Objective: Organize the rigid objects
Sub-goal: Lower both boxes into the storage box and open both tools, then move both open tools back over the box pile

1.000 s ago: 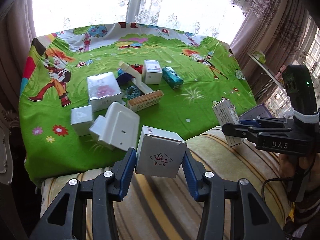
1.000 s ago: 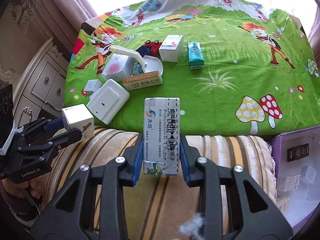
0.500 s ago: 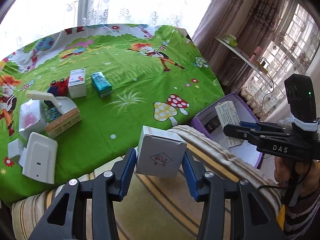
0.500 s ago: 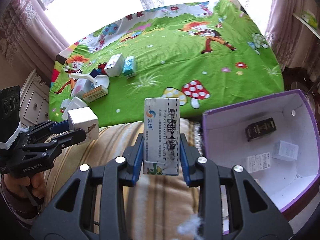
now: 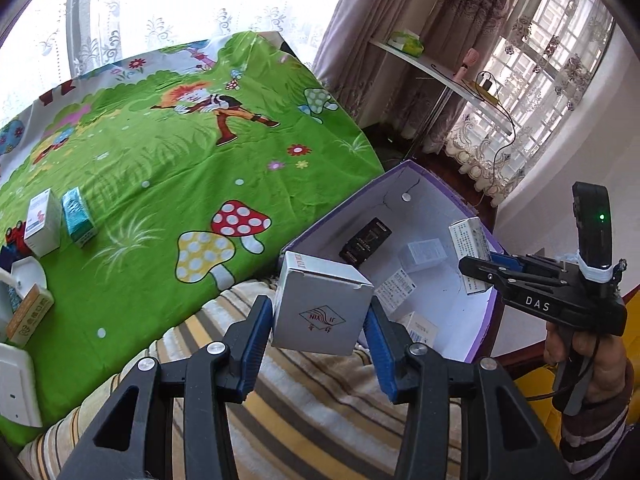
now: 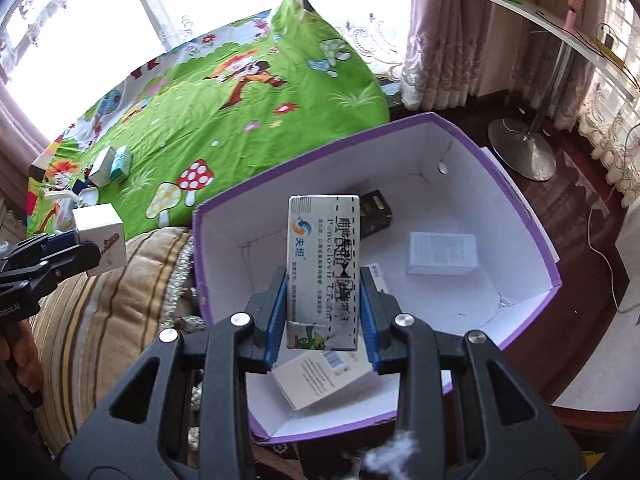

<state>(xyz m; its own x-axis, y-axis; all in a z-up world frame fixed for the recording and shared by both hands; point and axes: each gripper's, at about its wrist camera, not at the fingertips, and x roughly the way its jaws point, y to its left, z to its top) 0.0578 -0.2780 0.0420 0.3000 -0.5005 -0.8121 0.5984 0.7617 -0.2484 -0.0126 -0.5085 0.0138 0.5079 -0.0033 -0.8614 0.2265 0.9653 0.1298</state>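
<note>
My left gripper (image 5: 320, 316) is shut on a white cube box (image 5: 320, 308) with a red logo, held over the striped cushion just short of the purple box (image 5: 490, 312). My right gripper (image 6: 323, 312) is shut on a tall white medicine carton (image 6: 324, 264) with blue print, hanging over the open purple box (image 6: 536, 236). From the left wrist view the right gripper (image 5: 480, 264) and its medicine carton (image 5: 468, 248) sit over the box's right side. In the right wrist view the left gripper (image 6: 80, 244) with its cube box (image 6: 100, 232) is at the far left.
Inside the purple box lie a black box (image 6: 376, 212), a white box (image 6: 442, 254) and other cartons (image 6: 320, 380). The green cartoon sheet (image 5: 180, 152) still carries a white box (image 5: 42, 222), a teal box (image 5: 78, 216) and an orange carton (image 5: 30, 314). Dark floor and a lamp base (image 6: 522, 152) lie beyond.
Both grippers swung right, away from the sheet's pile and toward the purple box. The right one now hangs over the box's inside; the left one nears its rim. Both grips are unchanged.
</note>
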